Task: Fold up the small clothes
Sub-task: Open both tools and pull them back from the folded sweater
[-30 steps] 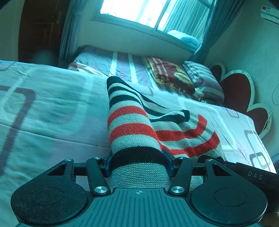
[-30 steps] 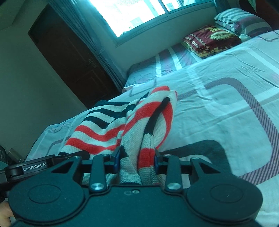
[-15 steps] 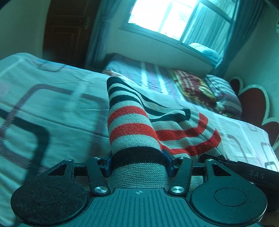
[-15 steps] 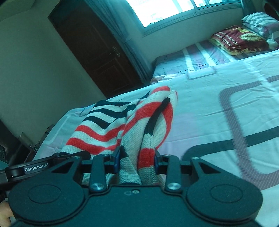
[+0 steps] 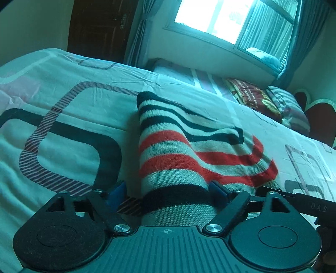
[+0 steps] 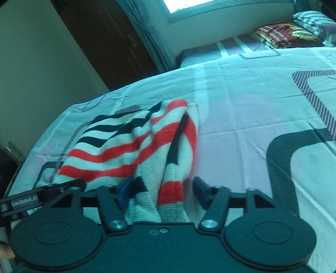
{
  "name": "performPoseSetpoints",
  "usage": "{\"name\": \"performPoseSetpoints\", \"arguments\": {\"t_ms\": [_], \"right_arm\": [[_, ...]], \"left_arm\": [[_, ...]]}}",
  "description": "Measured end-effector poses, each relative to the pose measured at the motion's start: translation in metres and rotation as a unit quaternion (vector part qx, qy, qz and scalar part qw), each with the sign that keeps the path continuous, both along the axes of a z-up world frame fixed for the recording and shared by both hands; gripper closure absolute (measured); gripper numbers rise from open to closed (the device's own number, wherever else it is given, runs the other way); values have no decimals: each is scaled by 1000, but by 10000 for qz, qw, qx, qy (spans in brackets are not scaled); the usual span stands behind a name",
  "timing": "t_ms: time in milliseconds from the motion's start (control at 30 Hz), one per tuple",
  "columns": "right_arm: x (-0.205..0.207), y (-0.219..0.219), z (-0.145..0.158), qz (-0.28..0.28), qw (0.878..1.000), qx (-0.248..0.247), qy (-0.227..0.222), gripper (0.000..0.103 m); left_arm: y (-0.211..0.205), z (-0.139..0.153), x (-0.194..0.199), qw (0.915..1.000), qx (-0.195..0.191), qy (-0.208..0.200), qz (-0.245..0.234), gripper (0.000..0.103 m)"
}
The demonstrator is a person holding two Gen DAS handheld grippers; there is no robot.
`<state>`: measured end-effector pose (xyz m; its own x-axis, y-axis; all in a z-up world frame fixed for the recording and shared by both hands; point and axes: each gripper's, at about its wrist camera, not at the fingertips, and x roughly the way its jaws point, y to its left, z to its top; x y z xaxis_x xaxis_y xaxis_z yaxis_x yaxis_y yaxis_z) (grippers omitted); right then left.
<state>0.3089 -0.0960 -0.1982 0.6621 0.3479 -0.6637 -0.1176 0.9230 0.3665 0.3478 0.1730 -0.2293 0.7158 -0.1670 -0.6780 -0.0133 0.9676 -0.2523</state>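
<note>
Striped knit garment [image 5: 178, 159] on bed [image 5: 63, 100], left gripper [image 5: 168, 192] and right gripper [image 6: 161, 189] jaws opening (cloth between, unclamped)

- The knitted garment [image 5: 189, 151] lies on the bed [image 5: 63, 100], its near end between the left gripper [image 5: 168, 195] jaws, which are opening.
- Its other near end sits between the right gripper [image 6: 161, 191] jaws, also opening.
- A folded blanket [image 5: 252, 98] and a pillow [image 5: 289, 109] lie beyond the garment, below the window [image 5: 220, 19].
- A door [image 6: 109, 42] stands left of the window.
</note>
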Motion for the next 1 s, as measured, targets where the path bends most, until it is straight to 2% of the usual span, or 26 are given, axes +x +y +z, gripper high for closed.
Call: {"name": "performPoseSetpoints", "arguments": {"t_ms": [33,67,100,167,267,367,467,500,667,800,900,1000], "right_arm": [[-2,2,6,25,9999,-125,-104,47],[-6,4,13,37,9993,-277,-245,56],[-11,7,21,18,9983,-414,-403,60],[-22,12,36,-18,9957,-604,-707,63],[-35,28,46,291,9929,-699,-916,69],[-44,42,38,522,9916,-876,-797,73],[-40,41,11,382,9934,-1027,-343,77],[-41,39,7,318,9943,-934,-395,77],[-49,46,14,214,9941,-993,-376,71],[-63,41,31,-51,9974,-584,-418,47],[-77,39,41,-188,9962,-660,-538,40],[-88,38,48,-344,9949,-785,-536,40]], "left_arm": [[2,7,-4,9999,70,-83,42,18],[1,14,-9,9996,180,-229,73,18],[0,23,-15,9989,261,-381,65,18],[-4,37,-25,9978,355,-555,-11,18],[-17,45,-36,9963,573,-564,-287,18],[-30,31,-40,9950,852,-304,-415,18],[-27,13,-39,9975,601,-39,-362,18],[-26,12,-40,9981,540,-29,-311,18],[-32,20,-45,9960,813,-52,-365,18],[-33,35,-56,9940,985,-90,-464,18],[-33,46,-66,9931,1050,-95,-510,17],[-31,57,-77,9938,1022,-91,-428,0]]}}
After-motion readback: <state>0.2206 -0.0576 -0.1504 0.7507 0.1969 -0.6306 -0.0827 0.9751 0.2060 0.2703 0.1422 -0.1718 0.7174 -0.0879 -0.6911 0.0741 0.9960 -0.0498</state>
